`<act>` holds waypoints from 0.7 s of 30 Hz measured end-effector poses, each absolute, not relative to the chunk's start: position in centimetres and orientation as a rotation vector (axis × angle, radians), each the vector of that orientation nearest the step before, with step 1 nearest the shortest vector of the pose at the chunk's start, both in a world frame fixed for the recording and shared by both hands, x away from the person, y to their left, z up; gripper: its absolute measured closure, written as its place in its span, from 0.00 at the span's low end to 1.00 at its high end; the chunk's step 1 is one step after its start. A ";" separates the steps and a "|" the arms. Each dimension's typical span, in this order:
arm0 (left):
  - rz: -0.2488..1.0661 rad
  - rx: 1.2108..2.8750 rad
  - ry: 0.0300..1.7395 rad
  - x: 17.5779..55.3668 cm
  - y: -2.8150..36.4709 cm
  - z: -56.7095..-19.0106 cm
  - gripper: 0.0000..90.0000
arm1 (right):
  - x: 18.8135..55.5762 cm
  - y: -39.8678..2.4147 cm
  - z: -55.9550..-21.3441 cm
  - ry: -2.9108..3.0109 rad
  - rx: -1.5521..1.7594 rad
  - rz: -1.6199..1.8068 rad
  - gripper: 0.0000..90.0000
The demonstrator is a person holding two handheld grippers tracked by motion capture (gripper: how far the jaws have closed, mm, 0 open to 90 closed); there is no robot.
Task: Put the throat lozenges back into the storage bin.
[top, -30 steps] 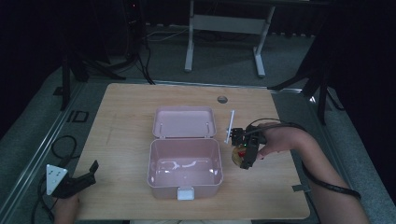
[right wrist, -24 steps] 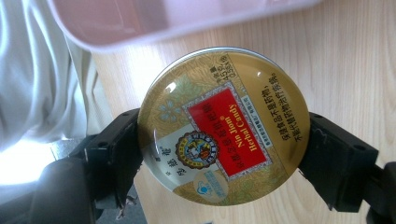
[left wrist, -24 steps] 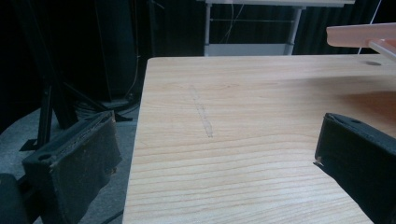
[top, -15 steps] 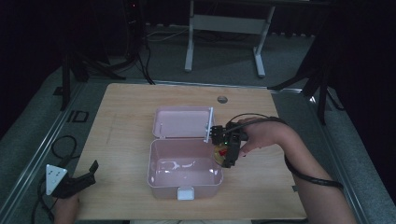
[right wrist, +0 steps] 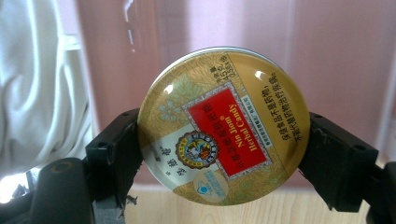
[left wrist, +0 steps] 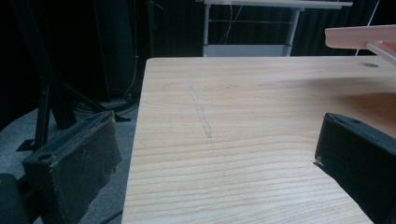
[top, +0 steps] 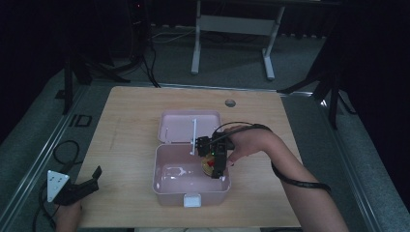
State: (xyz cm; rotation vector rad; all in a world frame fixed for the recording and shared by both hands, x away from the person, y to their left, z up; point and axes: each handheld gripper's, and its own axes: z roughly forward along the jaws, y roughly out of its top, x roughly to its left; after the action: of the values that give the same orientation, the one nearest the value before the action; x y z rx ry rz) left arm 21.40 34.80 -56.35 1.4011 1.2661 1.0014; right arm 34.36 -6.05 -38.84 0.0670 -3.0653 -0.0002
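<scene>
A round gold tin [right wrist: 223, 126] with a red label is clamped between the two black jaws of my right gripper [right wrist: 224, 149]. Seen from above, that gripper [top: 216, 166] holds the tin [top: 208, 166] over the right part of an open pink box [top: 167, 186], inside its walls. The box's lid [top: 180, 126] lies flat behind it, with a white stick [top: 194, 130] on it. My left gripper [top: 80, 188] hangs off the table's front-left corner, jaws wide apart with nothing between them; in the left gripper view it [left wrist: 210, 158] faces bare wood.
The wooden table [top: 125, 125] has a round cable hole [top: 230, 103] near its far edge. A white latch [top: 192, 200] sits on the box's front wall. A white cloth [right wrist: 37, 84] shows at the left of the right gripper view. Dark stands and cables surround the table.
My right gripper has carried the tin leftward from beside the box's right wall to above its inside. The left gripper has stayed put.
</scene>
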 end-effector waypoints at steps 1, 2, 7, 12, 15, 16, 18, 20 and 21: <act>1.002 1.402 1.265 21.4 34.8 -56.4 0.00 | 34.4 -5.9 -39.3 -3.060 0.065 0.004 0.22; 1.001 1.400 1.266 21.4 34.8 -56.4 0.00 | 34.5 -5.8 -39.8 -3.057 0.064 0.010 0.22; 1.000 1.400 1.266 21.4 34.8 -56.4 0.00 | 34.7 -5.5 -41.5 -3.040 0.071 0.020 0.22; 1.001 1.402 1.265 21.4 34.8 -56.4 0.00 | 34.8 -5.1 -43.5 -3.020 0.091 0.027 0.22; 1.000 1.402 1.264 21.4 34.8 -56.4 0.00 | 34.6 -4.8 -44.6 -3.011 0.113 0.044 0.22; 1.000 1.402 1.264 21.4 34.8 -56.4 0.00 | 34.6 -4.7 -44.9 -3.009 0.124 0.046 0.22; 0.999 1.402 1.264 21.4 34.8 -56.4 0.00 | 34.6 -4.6 -45.5 -3.007 0.135 0.046 0.22; 0.999 1.402 1.264 21.4 34.8 -56.4 0.00 | 34.6 -4.5 -46.1 -3.003 0.140 0.058 0.22; 0.998 1.402 1.263 21.4 34.8 -56.4 0.00 | 34.6 -4.5 -46.4 -3.007 0.149 0.062 0.22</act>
State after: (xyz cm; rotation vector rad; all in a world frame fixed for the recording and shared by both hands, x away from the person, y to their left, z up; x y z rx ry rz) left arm 21.39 34.82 -56.36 1.4025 1.2634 0.9984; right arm 34.58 -4.49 -46.40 0.1490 -3.0067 0.0620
